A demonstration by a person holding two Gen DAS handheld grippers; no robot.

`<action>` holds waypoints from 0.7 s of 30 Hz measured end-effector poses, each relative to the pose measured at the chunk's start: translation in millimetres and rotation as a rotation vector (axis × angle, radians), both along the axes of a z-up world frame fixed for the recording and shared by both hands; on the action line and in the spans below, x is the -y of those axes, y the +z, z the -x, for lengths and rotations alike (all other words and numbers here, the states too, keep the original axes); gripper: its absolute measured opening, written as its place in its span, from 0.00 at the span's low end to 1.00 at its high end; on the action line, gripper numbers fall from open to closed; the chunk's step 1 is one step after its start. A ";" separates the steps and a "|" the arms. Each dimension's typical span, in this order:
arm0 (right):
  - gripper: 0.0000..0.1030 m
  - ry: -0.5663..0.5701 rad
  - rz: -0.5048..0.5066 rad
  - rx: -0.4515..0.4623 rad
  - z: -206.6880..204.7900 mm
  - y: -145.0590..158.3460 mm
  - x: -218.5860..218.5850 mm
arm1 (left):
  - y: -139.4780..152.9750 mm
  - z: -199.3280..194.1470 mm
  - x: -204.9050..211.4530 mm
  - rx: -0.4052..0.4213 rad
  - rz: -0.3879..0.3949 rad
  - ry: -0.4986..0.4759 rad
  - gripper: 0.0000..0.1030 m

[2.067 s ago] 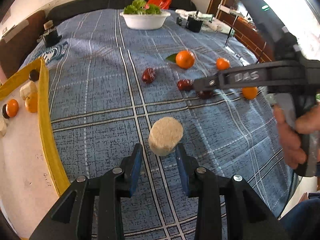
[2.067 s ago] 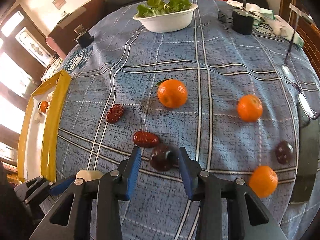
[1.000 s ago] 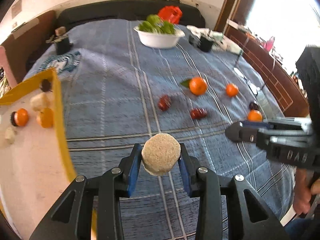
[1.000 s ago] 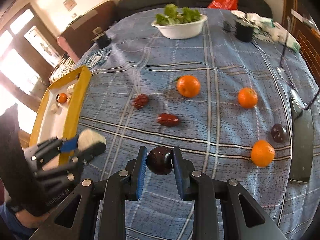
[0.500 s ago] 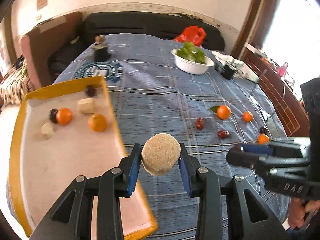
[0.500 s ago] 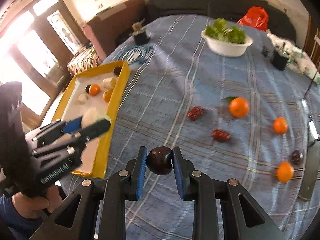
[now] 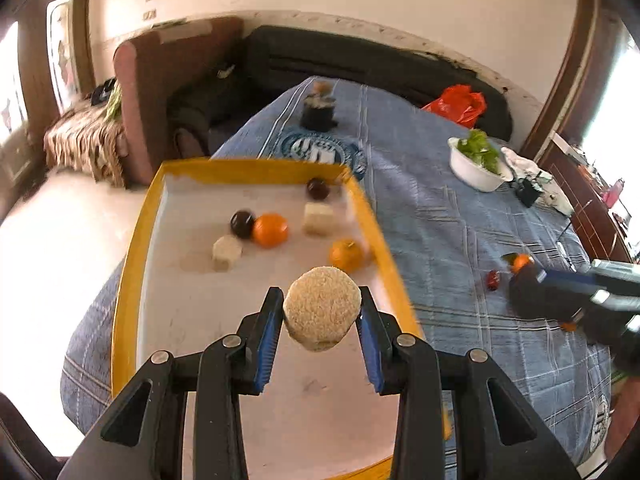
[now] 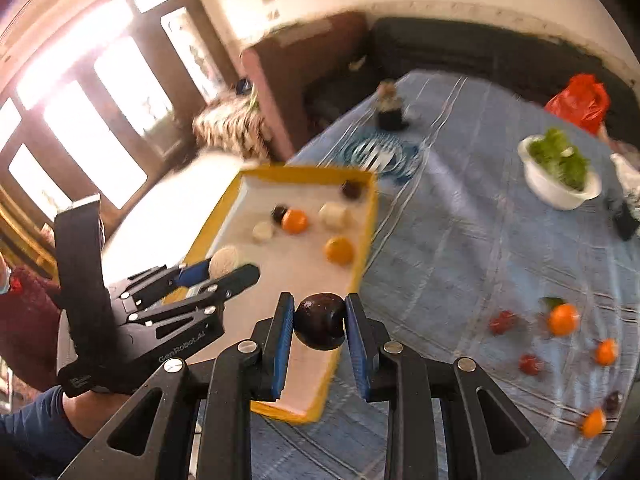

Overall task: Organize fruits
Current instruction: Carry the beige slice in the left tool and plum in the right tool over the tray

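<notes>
My left gripper is shut on a round beige fruit piece and hangs over the yellow-rimmed tray. In the tray lie two oranges, two dark fruits and two pale pieces. My right gripper is shut on a dark plum above the tray's near right corner. The left gripper with its beige piece shows to the left there. Several oranges, red dates and a dark fruit remain on the blue cloth.
A white bowl of greens stands at the far right of the blue checked cloth, with a red bag and a dark jar behind. A sofa and armchair lie beyond the table. A sleeve is at lower left.
Both grippers closed on their fruits, lifted them and swung left from the cloth to over the tray. The tray now fills the middle of both views.
</notes>
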State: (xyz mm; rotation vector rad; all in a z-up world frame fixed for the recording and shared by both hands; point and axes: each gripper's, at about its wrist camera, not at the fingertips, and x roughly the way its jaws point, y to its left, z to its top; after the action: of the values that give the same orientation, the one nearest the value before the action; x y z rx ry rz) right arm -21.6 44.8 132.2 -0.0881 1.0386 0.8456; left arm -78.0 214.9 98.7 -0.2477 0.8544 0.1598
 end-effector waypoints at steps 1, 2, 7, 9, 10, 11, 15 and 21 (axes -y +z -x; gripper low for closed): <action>0.28 0.007 0.002 -0.030 2.7 -8.8 -5.2 | -3.0 2.5 -1.4 -0.003 0.004 0.000 0.34; 0.28 0.015 0.006 -0.043 4.6 -13.3 -8.7 | -6.1 5.0 -2.8 -0.008 0.004 0.000 0.34; 0.28 0.039 0.016 -0.036 4.9 -20.7 -29.2 | -19.7 8.8 -16.4 -0.048 0.029 0.015 0.34; 0.28 0.038 0.016 -0.044 1.8 -24.6 -36.8 | -21.0 8.0 -21.4 -0.052 0.033 0.012 0.34; 0.28 0.035 0.014 -0.054 -0.7 -26.8 -39.3 | -21.4 7.3 -23.0 -0.054 0.035 0.011 0.34; 0.28 0.032 0.013 -0.058 -2.6 -28.1 -40.7 | -22.2 5.8 -25.7 -0.059 0.038 0.009 0.34; 0.28 0.020 0.014 -0.060 -15.4 -30.9 -50.7 | -27.1 -2.1 -35.6 -0.082 0.047 0.004 0.34; 0.28 -0.004 0.037 -0.075 -49.8 -39.6 -79.8 | -36.5 -26.3 -43.3 -0.110 0.056 -0.009 0.34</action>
State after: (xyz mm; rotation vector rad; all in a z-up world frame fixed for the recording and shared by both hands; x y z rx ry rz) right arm 28.2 124.6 92.6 -0.0862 1.1244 0.8313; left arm -51.7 258.2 62.2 -0.2899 0.9703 0.1421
